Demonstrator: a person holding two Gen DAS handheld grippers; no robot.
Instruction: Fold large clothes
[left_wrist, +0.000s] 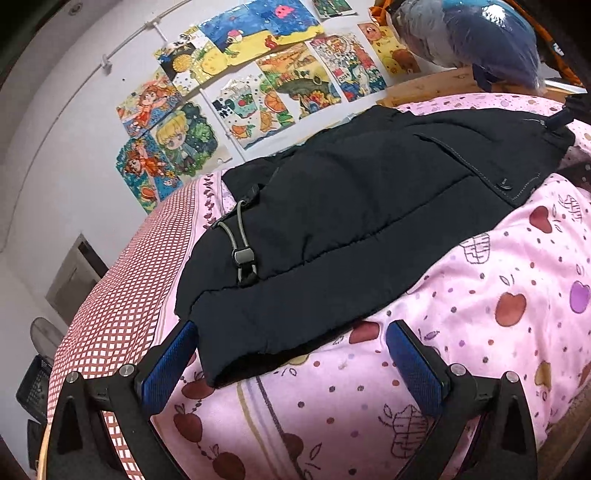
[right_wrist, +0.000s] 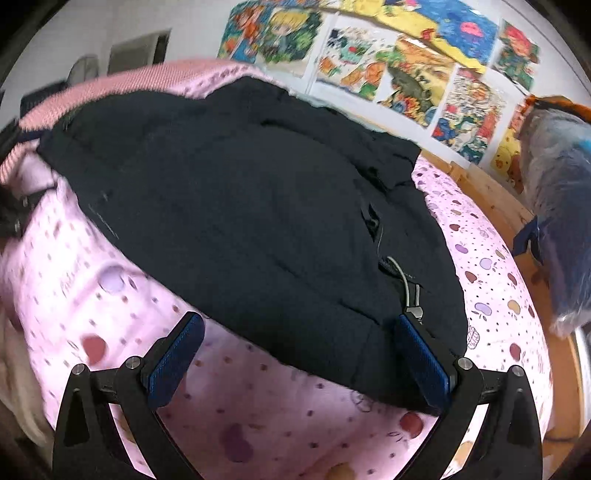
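Note:
A black padded jacket (left_wrist: 354, 206) lies spread flat on a bed with a pink apple-print sheet (left_wrist: 498, 288). A grey drawcord with a toggle (left_wrist: 242, 254) rests on its near left side. My left gripper (left_wrist: 291, 336) stands open just above the jacket's near hem corner, with nothing between its blue pads. In the right wrist view the same jacket (right_wrist: 236, 206) fills the middle. My right gripper (right_wrist: 295, 328) is open over the jacket's near edge, its right pad (right_wrist: 421, 358) beside the drawcord toggle (right_wrist: 413, 310). Neither gripper holds cloth.
A wall of colourful drawings (left_wrist: 258, 81) runs behind the bed. A plastic-wrapped blue and grey bundle (left_wrist: 476, 37) sits on the wooden bed frame (left_wrist: 436, 83) at the far right. A red checked sheet border (left_wrist: 122, 295) lines the bed's left side.

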